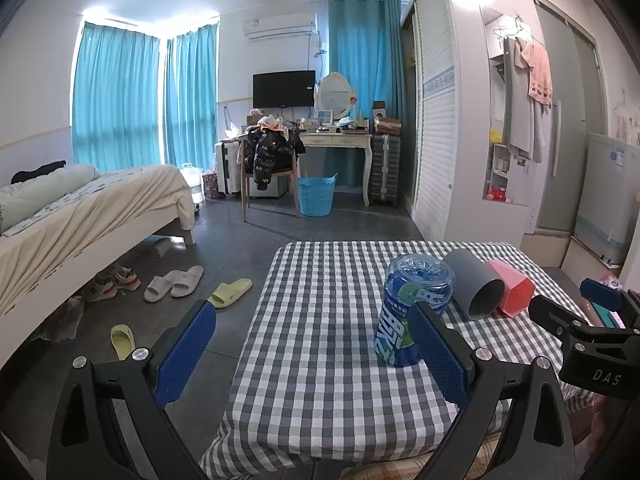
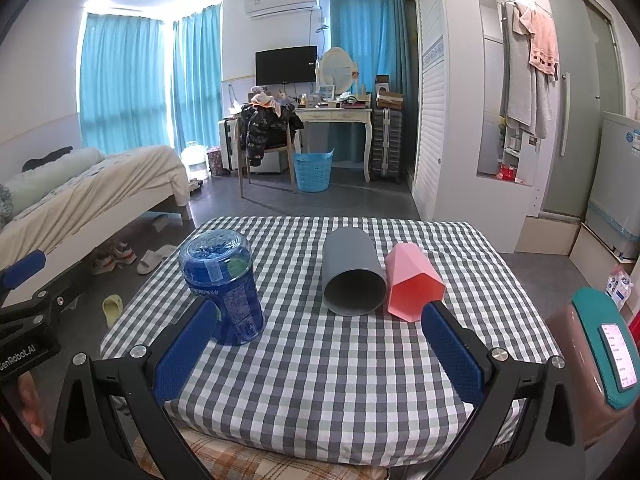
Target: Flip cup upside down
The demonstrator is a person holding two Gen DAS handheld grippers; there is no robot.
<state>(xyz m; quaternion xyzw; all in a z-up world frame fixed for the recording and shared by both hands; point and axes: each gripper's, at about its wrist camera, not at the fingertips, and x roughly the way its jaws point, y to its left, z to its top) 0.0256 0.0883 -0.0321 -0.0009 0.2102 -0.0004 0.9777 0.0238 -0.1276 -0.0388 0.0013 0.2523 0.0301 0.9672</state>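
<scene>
Three cups sit on the checked worktop (image 2: 320,360): a blue printed cup (image 2: 222,292) standing bottom-up on the left, a grey cup (image 2: 352,276) lying on its side with its mouth toward us, and a pink faceted cup (image 2: 414,286) lying just beside it on the right, apparently touching it. We hold the right gripper (image 2: 320,356) low at the near edge, jaws spread wide and grasping nothing, with the grey cup's mouth roughly centred ahead of the gap. The left gripper (image 1: 312,356) likewise hangs with its jaws released and empty, its right-hand pad in front of the blue cup in the left wrist view.

We judge that the blue cup already rests inverted and that the grey cup is the likeliest next target, though the task sentence does not say which. To do the step well, we would advance the right gripper so the pads straddle the grey wall near its middle, close firmly enough that the smooth round side does not slip, lift clear of the cloth, rotate until the mouth faces down, and lower squarely. The neighbouring pink cup leaves little room for the right-hand pad; nudging it could set either cup rolling.
</scene>
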